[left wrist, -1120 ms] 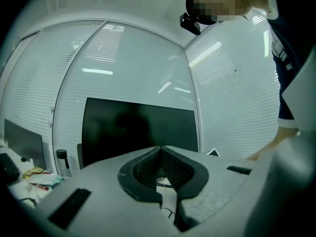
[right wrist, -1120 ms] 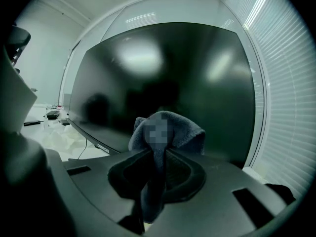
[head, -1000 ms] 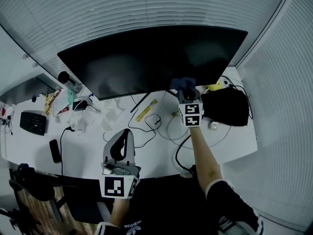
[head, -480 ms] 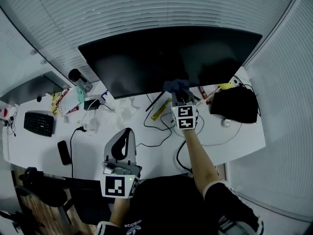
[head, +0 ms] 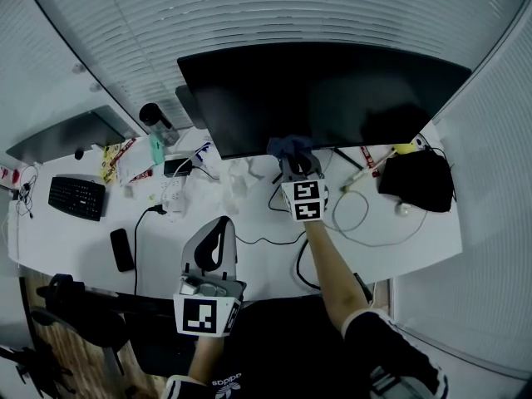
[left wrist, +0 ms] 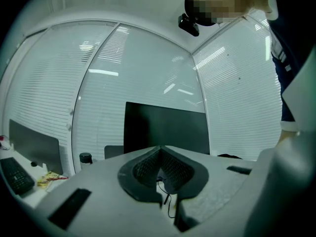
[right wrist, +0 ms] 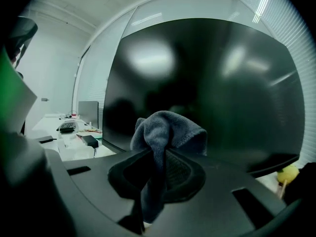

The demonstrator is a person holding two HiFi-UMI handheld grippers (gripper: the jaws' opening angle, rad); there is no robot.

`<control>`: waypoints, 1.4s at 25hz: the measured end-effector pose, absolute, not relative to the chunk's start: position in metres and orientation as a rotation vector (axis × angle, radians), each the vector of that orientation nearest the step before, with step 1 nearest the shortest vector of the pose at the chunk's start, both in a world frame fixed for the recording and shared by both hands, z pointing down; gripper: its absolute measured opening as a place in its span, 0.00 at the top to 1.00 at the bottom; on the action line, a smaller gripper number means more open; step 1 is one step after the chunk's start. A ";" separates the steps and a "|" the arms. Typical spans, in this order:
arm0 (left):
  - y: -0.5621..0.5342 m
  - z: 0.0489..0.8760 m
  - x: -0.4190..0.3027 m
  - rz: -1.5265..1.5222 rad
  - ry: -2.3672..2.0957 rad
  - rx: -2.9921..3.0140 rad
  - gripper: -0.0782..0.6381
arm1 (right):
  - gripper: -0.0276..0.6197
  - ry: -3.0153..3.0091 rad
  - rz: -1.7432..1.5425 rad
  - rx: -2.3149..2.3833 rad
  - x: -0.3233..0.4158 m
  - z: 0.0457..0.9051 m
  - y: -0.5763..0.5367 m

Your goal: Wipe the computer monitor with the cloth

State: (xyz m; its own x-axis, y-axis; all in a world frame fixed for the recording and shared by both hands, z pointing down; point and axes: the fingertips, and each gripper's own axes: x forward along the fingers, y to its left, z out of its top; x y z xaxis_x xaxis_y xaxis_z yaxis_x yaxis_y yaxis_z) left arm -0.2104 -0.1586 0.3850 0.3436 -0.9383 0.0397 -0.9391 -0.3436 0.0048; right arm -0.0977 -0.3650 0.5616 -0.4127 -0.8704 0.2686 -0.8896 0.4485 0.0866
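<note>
Cloth [right wrist: 170,127], bunched forward, is pinched by right gripper [right wrist: 162,157], seemingly against the lower edge of the wide monitor [head: 332,90]; left gripper [left wrist: 160,157] is pressed together, empty.

The computer monitor [head: 324,98] — wide, black, its screen dark — stands upright at the back of the white desk [head: 83,239]. The cloth [right wrist: 165,132], grey-blue and bunched, is pinched between the right gripper's [right wrist: 157,162] jaws — its folds sit at the screen's lower edge, near mid-width.
</note>
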 end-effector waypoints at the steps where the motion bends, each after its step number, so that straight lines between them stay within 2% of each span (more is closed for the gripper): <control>1: -0.158 0.385 -0.215 0.047 -1.790 2.550 0.88 | 0.89 -2.439 0.101 1.495 -0.109 0.562 -0.363; 16: -0.152 0.382 -0.272 0.006 -1.918 2.455 0.88 | 0.89 -2.581 0.121 1.224 -0.251 0.564 -0.344; 23: -0.149 0.384 -0.286 -0.009 -1.947 2.423 0.88 | 0.89 -2.577 0.098 1.227 -0.261 0.558 -0.344; 35: -0.150 0.377 -0.287 -0.052 -1.936 2.447 0.88 | 0.89 -2.606 0.074 1.282 -0.267 0.490 -0.346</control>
